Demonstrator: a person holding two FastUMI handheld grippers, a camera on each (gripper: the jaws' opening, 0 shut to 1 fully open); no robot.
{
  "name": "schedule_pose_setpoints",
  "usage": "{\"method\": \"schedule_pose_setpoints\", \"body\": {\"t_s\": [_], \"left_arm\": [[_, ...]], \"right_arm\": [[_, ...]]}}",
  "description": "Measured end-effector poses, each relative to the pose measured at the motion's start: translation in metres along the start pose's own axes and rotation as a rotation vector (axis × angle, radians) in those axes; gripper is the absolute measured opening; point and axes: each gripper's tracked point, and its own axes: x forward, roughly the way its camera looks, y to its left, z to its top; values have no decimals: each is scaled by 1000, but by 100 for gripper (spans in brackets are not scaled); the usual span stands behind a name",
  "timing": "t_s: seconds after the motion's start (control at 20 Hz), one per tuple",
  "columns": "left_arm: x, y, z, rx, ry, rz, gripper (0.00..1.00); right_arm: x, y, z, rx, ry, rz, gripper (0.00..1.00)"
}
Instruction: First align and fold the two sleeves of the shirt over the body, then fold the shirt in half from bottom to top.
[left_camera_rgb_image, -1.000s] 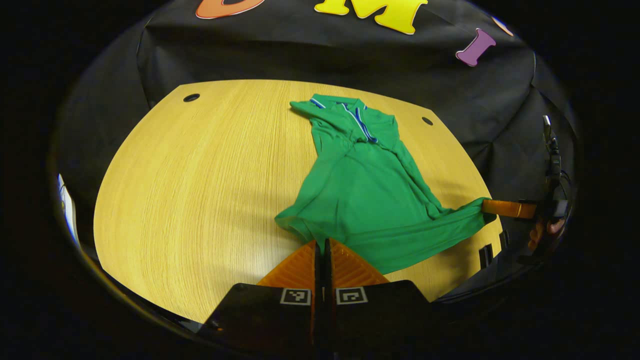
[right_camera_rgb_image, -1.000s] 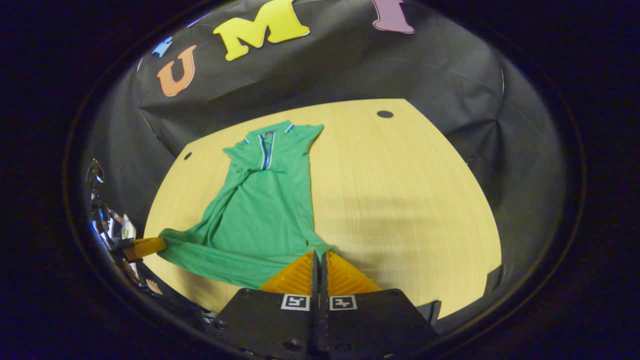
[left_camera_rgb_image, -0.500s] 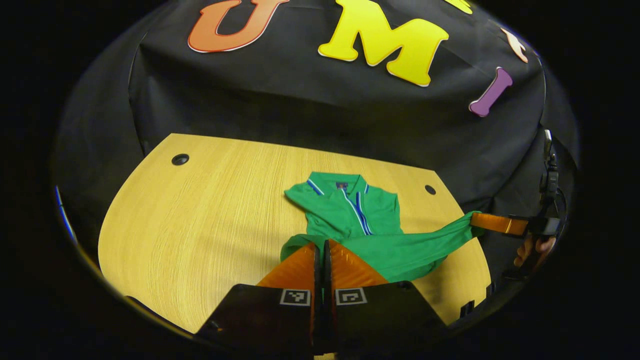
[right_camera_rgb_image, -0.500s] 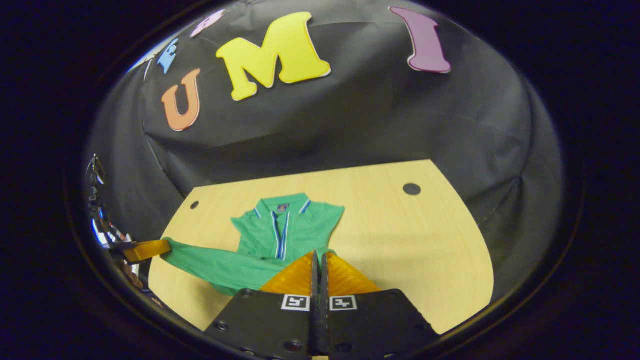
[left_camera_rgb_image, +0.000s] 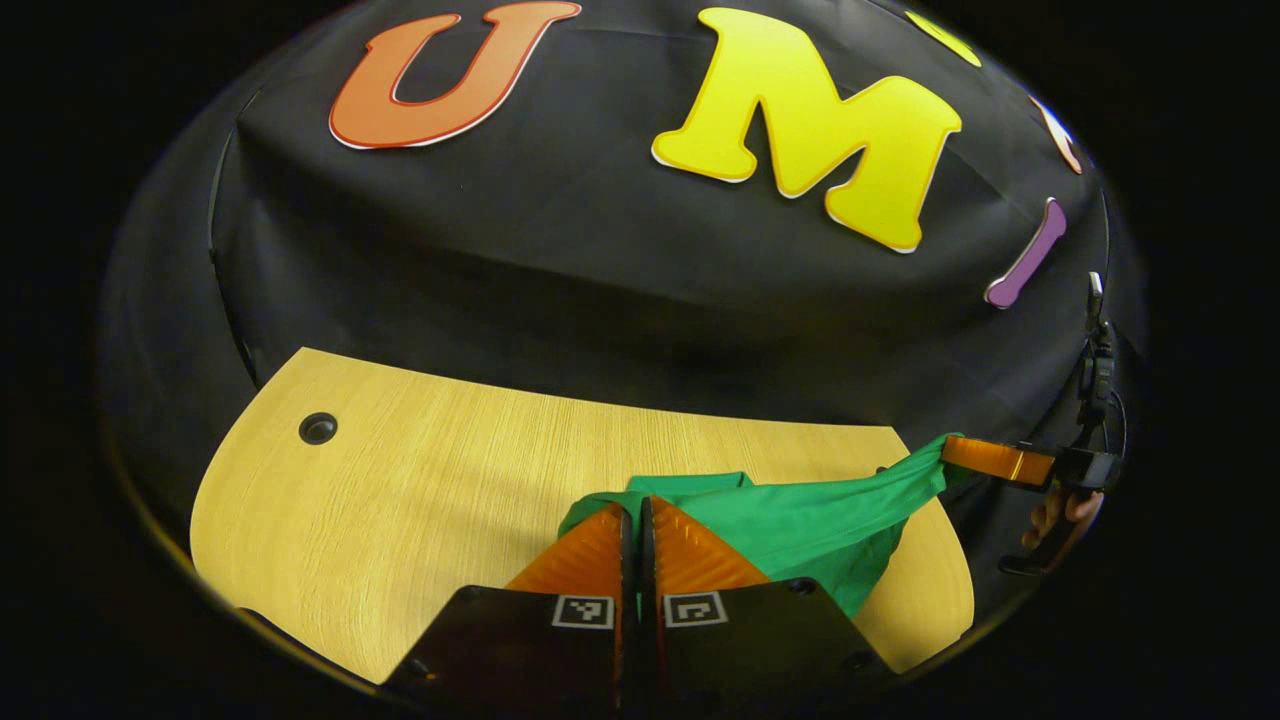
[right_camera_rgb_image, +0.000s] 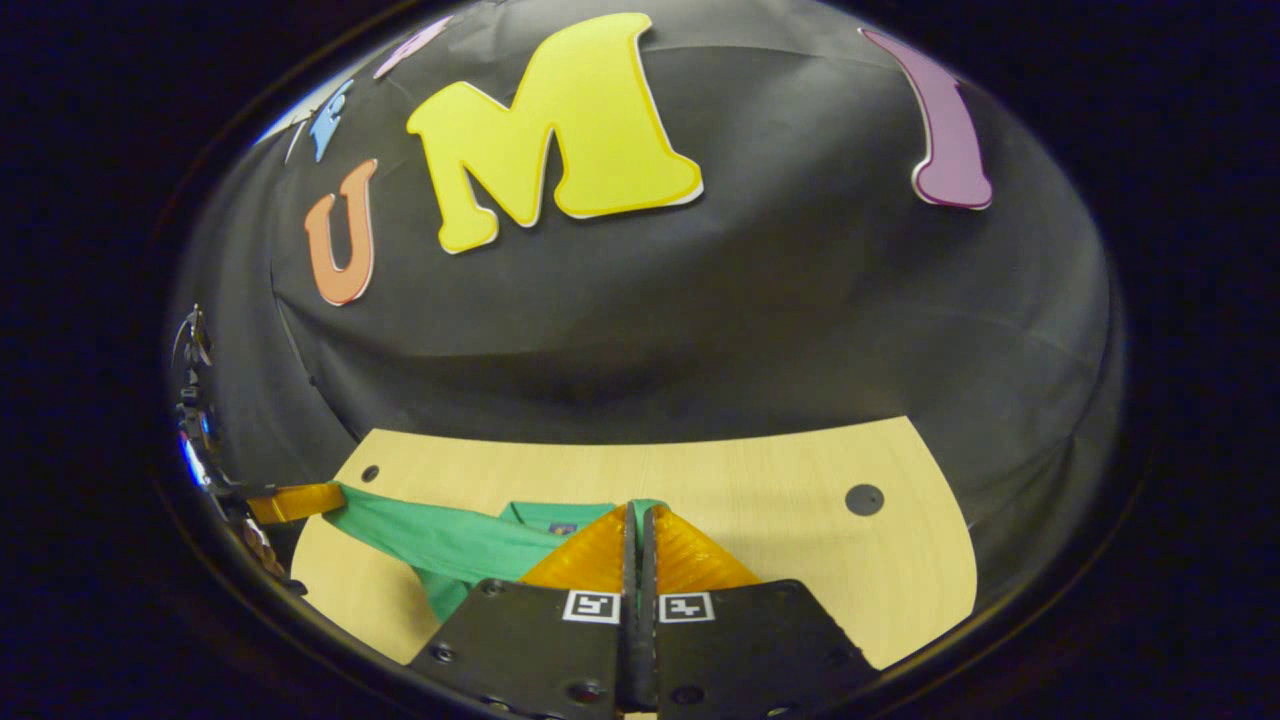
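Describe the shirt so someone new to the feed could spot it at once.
Start at the pale wooden table before the black cloth wall. At its near edge lies the green shirt, its hem stretched between the left gripper and right gripper. It is the table's sole garment.

Both views ride low over the near edge of the worktop, facing the far wall at 12 o'clock. They share the shirt close ahead. The left gripper view catches the right gripper at 3 o'clock; the right gripper view catches the left gripper at 9 o'clock.
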Motion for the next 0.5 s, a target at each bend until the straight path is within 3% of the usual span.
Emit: {"method": "schedule_pose_setpoints", "body": {"t_s": [0.3,0.5], "left_arm": [[61,7,3,73,-6,31,6],[93,16,-19,16,14,52,6]], "right_arm": [[58,-8,-15,-3,45,-3,0],[92,-22,-38,-22,68,-34,0]]}}
